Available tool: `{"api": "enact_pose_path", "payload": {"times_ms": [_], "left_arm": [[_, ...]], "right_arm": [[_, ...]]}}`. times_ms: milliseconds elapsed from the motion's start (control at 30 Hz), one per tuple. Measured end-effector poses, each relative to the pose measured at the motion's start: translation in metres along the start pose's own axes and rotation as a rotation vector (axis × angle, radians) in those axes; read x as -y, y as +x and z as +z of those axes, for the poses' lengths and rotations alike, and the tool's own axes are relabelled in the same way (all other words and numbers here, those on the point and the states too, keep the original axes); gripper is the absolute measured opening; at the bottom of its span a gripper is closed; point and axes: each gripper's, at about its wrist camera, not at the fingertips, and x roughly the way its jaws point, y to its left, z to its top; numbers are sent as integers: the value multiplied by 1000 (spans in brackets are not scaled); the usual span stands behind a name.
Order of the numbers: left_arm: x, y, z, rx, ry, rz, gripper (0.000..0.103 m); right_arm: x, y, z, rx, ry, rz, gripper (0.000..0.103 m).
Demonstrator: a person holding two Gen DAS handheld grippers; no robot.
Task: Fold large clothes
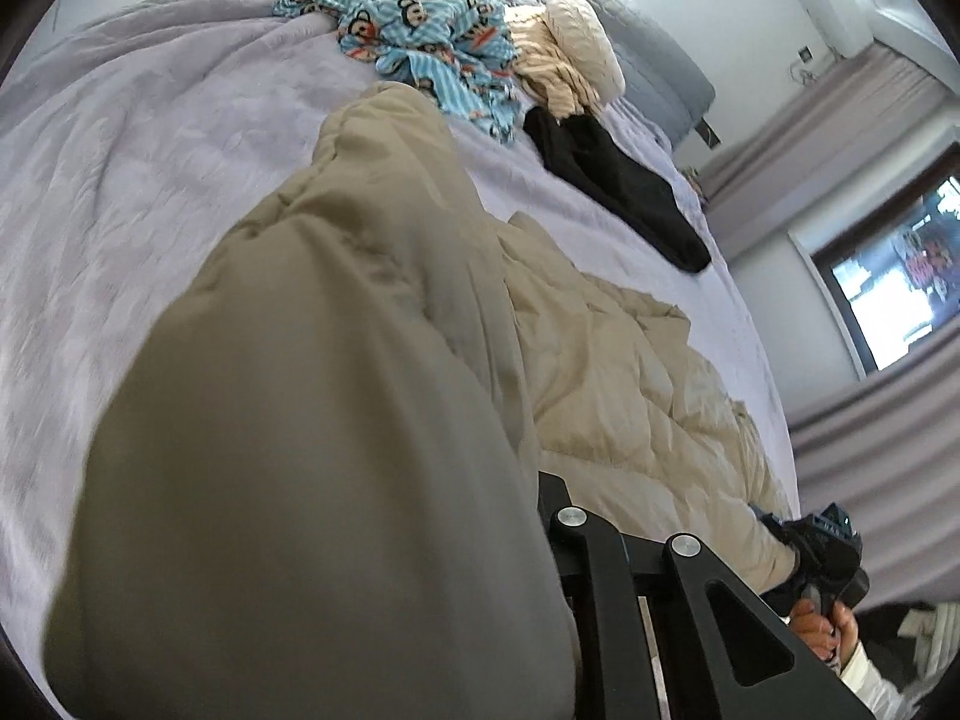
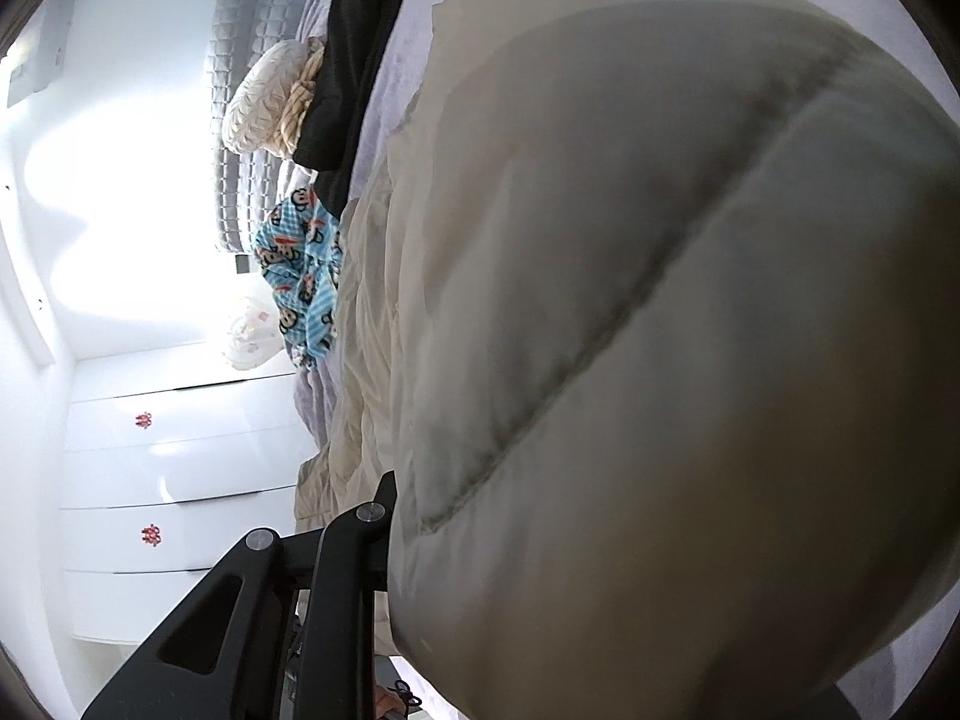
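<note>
Both grippers (image 1: 558,516) (image 2: 384,510) clamp the beige puffer jacket (image 1: 336,420).

— From my left feed I see a lilac bedspread (image 1: 150,180), with a grey headboard (image 1: 660,54) at the far end.

— And the walls?

— I see grey curtains (image 1: 870,462) around a window (image 1: 894,282). My right feed gives me white drawers (image 2: 180,480) with small red stickers (image 2: 143,419), and a white bag (image 2: 249,339) on top.
</note>
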Motion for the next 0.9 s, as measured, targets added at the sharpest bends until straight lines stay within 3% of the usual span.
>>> {"api": "enact_pose_path", "payload": {"times_ms": [267,467,500,633,900], "left_arm": [[-17,-45,-83,-71,-64,16,18],[-30,-48,-134,-115,-99,111,18],[-34,-46,-140,-122,-113,128,22],[-43,-54,-147,-114,-183,216,45],[-39,-103,-151,-68,-166,395,45]], "right_arm": [[16,-35,-48,-49,38,-66,25],[42,-55,-67,-84,77,-92,25],[47,-55,-66,-88,82,-100,25],[53,-54,-60,-106,104,-126,30],[27,-65,-54,-152,27,-239,47]]}}
